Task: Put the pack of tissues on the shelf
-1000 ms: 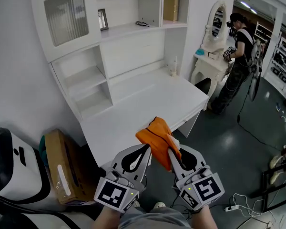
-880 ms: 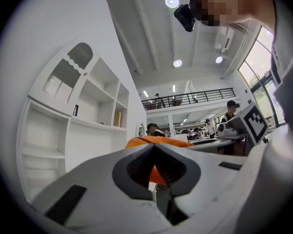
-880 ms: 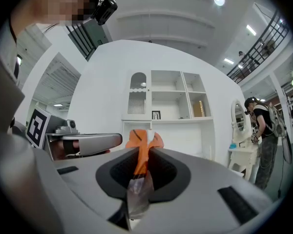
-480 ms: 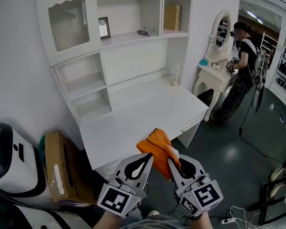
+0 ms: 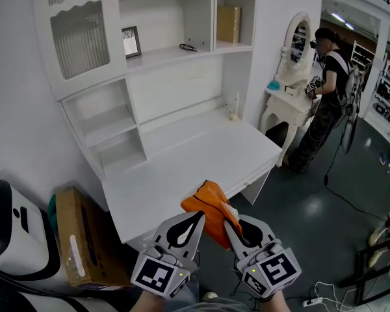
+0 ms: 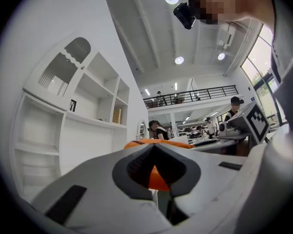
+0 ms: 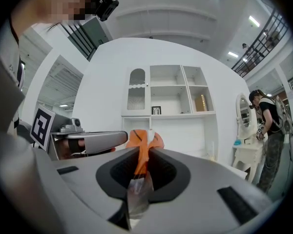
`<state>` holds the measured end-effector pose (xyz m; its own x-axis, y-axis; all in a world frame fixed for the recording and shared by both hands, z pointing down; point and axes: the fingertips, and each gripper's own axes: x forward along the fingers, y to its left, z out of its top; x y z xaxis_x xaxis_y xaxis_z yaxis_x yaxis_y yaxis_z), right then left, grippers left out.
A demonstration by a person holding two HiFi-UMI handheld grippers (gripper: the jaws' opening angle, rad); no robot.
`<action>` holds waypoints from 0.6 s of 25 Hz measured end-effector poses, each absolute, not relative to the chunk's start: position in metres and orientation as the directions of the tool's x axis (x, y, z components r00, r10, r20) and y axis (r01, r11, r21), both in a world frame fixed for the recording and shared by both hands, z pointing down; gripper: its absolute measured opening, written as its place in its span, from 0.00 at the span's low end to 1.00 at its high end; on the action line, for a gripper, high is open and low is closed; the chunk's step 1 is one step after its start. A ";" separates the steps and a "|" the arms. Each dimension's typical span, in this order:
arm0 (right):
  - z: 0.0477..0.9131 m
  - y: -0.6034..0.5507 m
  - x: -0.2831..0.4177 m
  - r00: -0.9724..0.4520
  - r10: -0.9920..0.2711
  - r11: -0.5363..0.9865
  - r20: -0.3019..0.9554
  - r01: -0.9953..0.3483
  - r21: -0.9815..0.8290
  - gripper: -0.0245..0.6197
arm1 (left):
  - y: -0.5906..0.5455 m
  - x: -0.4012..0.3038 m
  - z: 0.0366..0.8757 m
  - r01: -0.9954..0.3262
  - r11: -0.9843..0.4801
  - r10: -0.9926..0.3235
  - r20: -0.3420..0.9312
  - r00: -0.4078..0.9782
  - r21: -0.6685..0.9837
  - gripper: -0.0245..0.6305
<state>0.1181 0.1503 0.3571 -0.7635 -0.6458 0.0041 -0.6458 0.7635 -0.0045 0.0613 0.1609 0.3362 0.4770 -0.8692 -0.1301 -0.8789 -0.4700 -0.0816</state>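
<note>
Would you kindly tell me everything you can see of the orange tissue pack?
The tissue pack is an orange packet in crinkled plastic wrap, with a small white patch. It is held in the air near the white desk's front edge, tilted, pinched by its clear end between the right gripper's jaws.

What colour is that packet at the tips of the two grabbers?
Bright orange. The pack of tissues shows best in the head view.

A brown cardboard box (image 5: 78,236) sits left of the white bench (image 5: 195,155); far right, a person (image 5: 328,77) faces a white mirrored vanity (image 5: 292,103).
</note>
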 end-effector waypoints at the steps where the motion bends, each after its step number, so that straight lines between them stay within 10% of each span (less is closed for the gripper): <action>1: 0.356 0.146 0.116 -0.761 -0.649 0.761 0.003 -0.649 -0.002 0.11 | 0.155 0.059 0.335 -0.877 -0.473 -0.867 -0.134 0.480 -0.082 0.08; 15: 0.343 0.067 0.071 -0.728 -0.686 0.728 -0.002 -0.686 -0.002 0.11 | 0.077 0.015 0.325 -0.854 -0.517 -0.851 -0.074 0.520 -0.051 0.08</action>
<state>0.0714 0.0674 0.3427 -0.7277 -0.6858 -0.0024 -0.6858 0.7277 -0.0017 0.0150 0.0771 0.3248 0.5198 -0.8511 -0.0742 -0.8543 -0.5174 -0.0507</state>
